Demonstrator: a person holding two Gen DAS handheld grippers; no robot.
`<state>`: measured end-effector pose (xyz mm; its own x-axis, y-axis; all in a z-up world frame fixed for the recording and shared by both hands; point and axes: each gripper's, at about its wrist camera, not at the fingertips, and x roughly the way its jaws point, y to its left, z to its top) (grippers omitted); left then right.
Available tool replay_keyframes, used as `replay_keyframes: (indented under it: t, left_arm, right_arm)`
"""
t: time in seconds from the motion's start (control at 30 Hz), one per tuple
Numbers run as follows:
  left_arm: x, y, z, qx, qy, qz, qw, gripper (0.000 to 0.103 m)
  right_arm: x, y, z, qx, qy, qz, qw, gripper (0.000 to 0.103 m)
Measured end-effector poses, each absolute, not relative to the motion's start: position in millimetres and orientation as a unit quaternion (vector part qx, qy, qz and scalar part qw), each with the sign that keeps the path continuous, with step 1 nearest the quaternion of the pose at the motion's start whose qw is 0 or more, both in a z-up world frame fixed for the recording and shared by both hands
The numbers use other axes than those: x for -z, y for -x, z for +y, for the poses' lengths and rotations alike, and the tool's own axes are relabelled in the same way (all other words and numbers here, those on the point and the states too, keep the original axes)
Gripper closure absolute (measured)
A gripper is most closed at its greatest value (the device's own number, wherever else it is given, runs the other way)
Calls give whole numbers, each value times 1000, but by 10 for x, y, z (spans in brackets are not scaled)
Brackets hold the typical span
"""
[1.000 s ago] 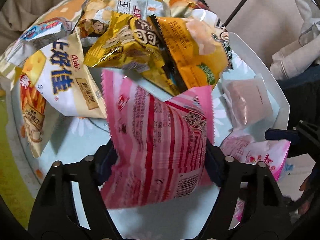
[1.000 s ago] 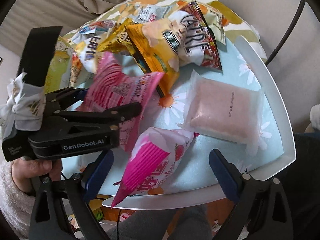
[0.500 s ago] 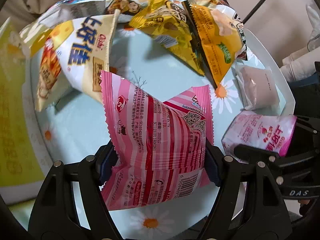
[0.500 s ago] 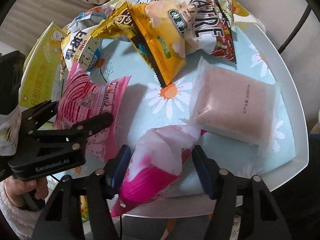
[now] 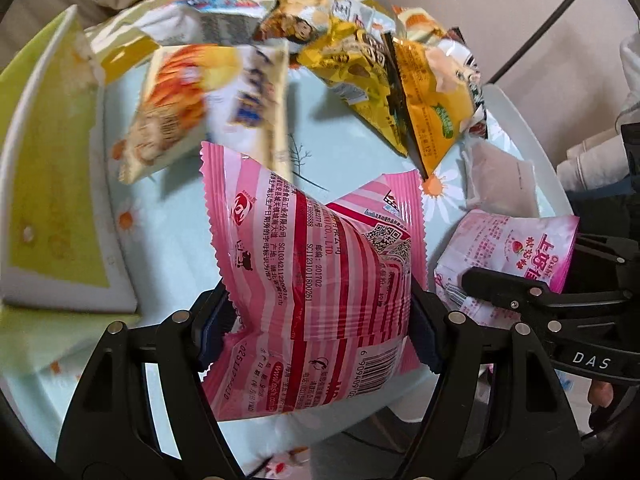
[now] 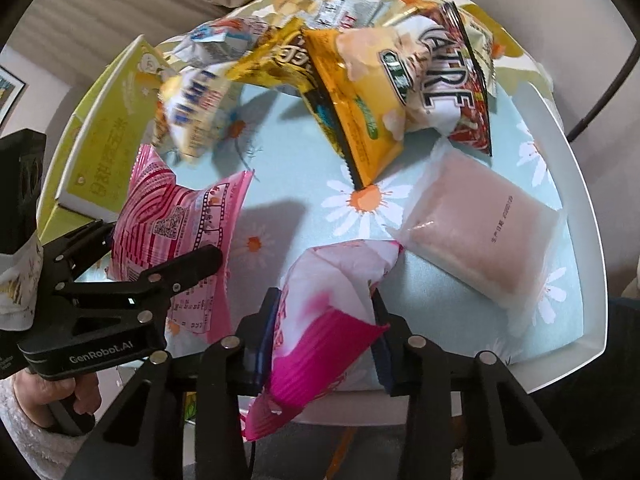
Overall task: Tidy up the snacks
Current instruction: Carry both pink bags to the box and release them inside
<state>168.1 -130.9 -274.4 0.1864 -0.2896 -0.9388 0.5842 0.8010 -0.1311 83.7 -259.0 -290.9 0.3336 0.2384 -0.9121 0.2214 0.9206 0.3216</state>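
While gripped: crumpled pink striped snack packet (image 5: 320, 276)

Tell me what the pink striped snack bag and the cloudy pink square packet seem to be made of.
Pink striped snack bag: likely thin glossy plastic film, with zigzag-cut edges and crinkles. Cloudy pink square packet: apparently frosted, semi-clear plastic, its pink contents showing through.

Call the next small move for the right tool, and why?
Probably finish the squeeze, then lift. The right tool is closing, its pads flanking the pink-and-white snack bag at the tray edge. The left tool already grips the striped pink bag, so nothing else looks free.
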Motion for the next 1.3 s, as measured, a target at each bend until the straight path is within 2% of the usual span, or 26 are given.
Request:
replay_keyframes:
  t: [0.53, 0.83, 1.07, 1.3]
  left_arm:
    - [1762, -1354, -980, 189, -58, 515, 834, 32]
    - [1112, -1418, -352, 100, -14, 472, 876, 31]
    - [940, -1700, 326, 56, 17, 457, 887, 31]
    - [1048, -2189, 983, 29, 32, 467, 883, 31]
  right_arm:
    - [2098, -901, -2544, -80, -140, 515, 842, 65]
    - [1555, -1205, -2191, -161, -106, 462, 866, 65]
    - [1221, -1601, -1679, -210, -97, 431, 872, 65]
    - [1159, -2006, -1129, -224, -103, 432, 867, 65]
